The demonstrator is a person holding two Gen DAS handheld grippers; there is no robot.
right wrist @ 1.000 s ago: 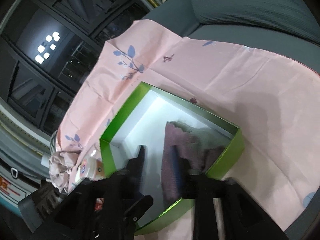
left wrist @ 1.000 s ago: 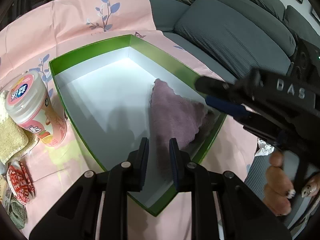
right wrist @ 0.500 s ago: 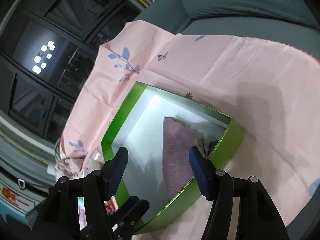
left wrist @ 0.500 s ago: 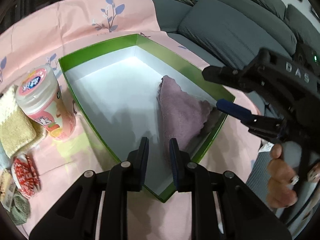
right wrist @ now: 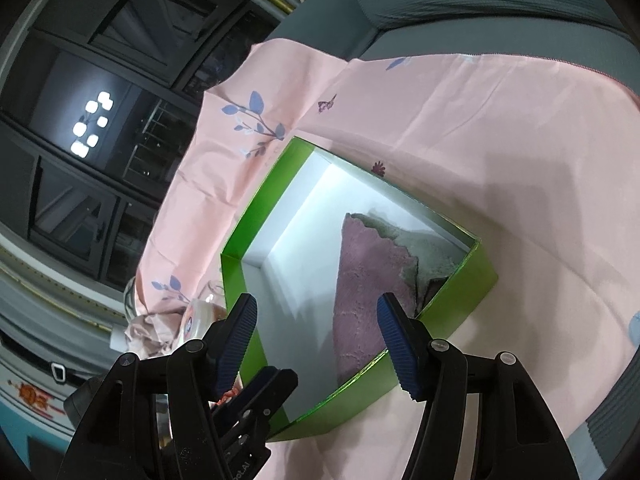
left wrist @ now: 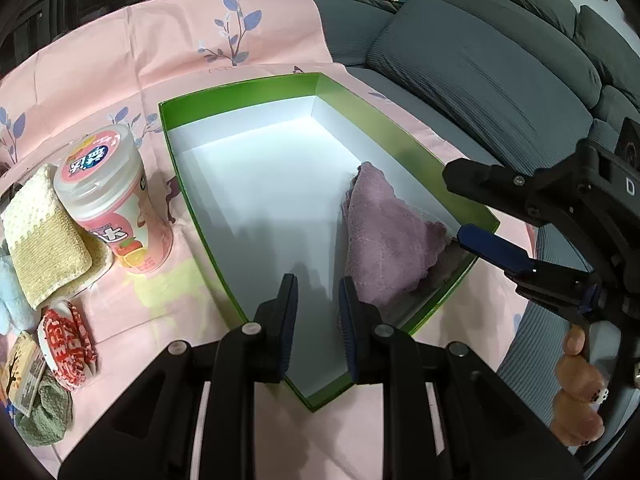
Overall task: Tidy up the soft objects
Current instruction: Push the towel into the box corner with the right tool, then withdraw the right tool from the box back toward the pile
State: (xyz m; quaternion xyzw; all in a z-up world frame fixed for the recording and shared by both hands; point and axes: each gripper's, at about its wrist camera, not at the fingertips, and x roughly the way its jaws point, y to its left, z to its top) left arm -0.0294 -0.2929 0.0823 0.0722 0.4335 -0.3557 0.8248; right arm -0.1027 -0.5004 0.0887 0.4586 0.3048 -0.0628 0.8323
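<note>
Cloth (left wrist: pixel 384 236), mauve fleece and folded, lies in the right corner of the green-walled white cardboard box (left wrist: pixel 240 88). We judge placing done; next fetch the knitted cream-yellow pad (left wrist: pixel 44 236) beside the box's left wall. Left gripper (left wrist: pixel 316 300) nearly closed, empty; right gripper (right wrist: pixel 320 332) half-open, empty. Jar label unreadable.
</note>
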